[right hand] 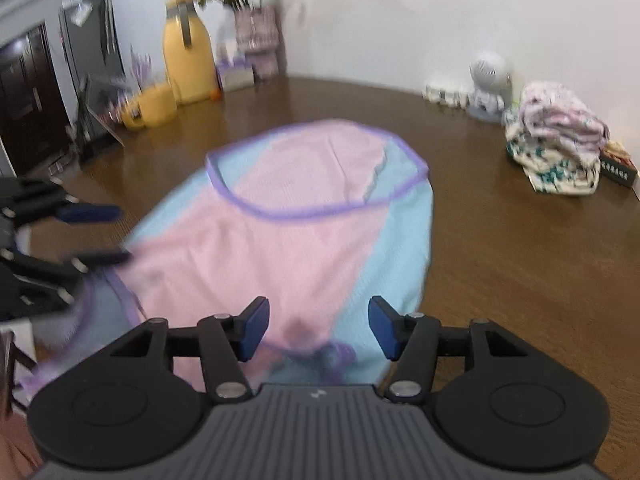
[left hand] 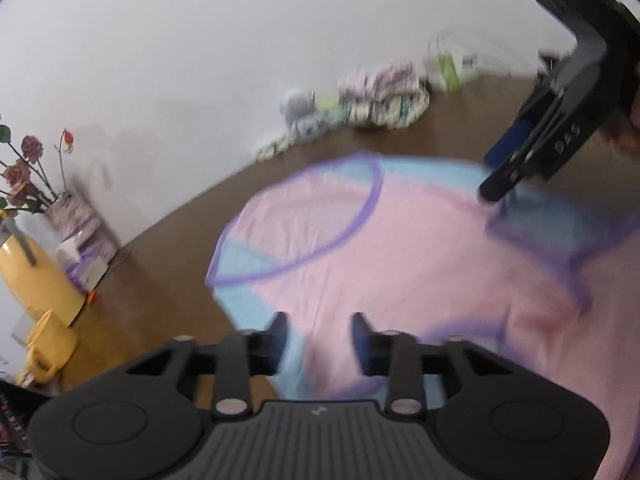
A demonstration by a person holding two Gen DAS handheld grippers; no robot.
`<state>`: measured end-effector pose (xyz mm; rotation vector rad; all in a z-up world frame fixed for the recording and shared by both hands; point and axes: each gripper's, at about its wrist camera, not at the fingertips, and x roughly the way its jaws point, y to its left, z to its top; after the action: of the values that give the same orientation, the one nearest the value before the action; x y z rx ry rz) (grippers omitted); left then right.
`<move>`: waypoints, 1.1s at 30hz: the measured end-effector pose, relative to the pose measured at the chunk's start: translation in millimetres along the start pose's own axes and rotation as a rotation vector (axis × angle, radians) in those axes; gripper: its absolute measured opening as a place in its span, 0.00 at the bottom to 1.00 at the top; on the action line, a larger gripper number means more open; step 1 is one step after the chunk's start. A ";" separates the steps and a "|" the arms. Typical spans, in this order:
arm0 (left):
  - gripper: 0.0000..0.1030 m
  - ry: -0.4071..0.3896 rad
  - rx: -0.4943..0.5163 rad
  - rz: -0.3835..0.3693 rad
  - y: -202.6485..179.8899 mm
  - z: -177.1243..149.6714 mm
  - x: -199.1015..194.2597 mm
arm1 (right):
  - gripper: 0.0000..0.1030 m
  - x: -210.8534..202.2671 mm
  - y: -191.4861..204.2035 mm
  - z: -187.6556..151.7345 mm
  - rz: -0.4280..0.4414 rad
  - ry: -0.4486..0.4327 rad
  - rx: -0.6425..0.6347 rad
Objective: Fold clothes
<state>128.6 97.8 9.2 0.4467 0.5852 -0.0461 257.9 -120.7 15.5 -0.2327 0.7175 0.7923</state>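
So the pink and blue garment (right hand: 280,220) is lying spread on the brown bench (right hand: 520,260), neckline on the far side. On its left edge, the left tool (right hand: 108,236) has its jaws apart with nothing clamped. Near the hem, the right tool (right hand: 318,328) is also gaping, a bunched bit of purple trim sitting between the pads, not pinched. Risk imo: if either one closes shallow it only catches trim, and the fold drags crooked toward the folded pile (right hand: 556,140) right of the garment.

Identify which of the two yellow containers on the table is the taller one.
The yellow jug beside the flower vase; the yellow mug in front of it is squat and much lower.
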 end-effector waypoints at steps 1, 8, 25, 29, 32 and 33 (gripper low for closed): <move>0.41 0.004 -0.006 0.002 0.1 4.5 6.8 | 0.53 -2.3 2.3 2.7 0.005 -0.019 0.002; 0.06 0.120 -0.019 -0.012 6.9 5.9 50.1 | 0.21 22.5 1.1 -7.3 -0.024 0.054 -0.020; 1.00 -0.278 -0.274 0.043 -1.2 -19.4 -68.8 | 1.00 -86.1 36.6 -55.9 0.005 -0.267 0.084; 1.00 -0.272 -0.371 -0.002 -15.2 -41.2 -91.3 | 1.00 -103.1 57.8 -90.2 -0.055 -0.311 0.128; 1.00 -0.250 -0.349 -0.010 -33.7 -53.5 -106.4 | 1.00 -112.2 69.2 -114.6 -0.098 -0.340 0.178; 1.00 -0.241 -0.338 -0.012 -40.1 -57.5 -111.5 | 1.00 -115.2 73.0 -122.7 -0.113 -0.349 0.194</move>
<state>-1.3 76.4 11.3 0.1059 0.3483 -0.0116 88.5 -190.4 6.0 0.0415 0.4426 0.6298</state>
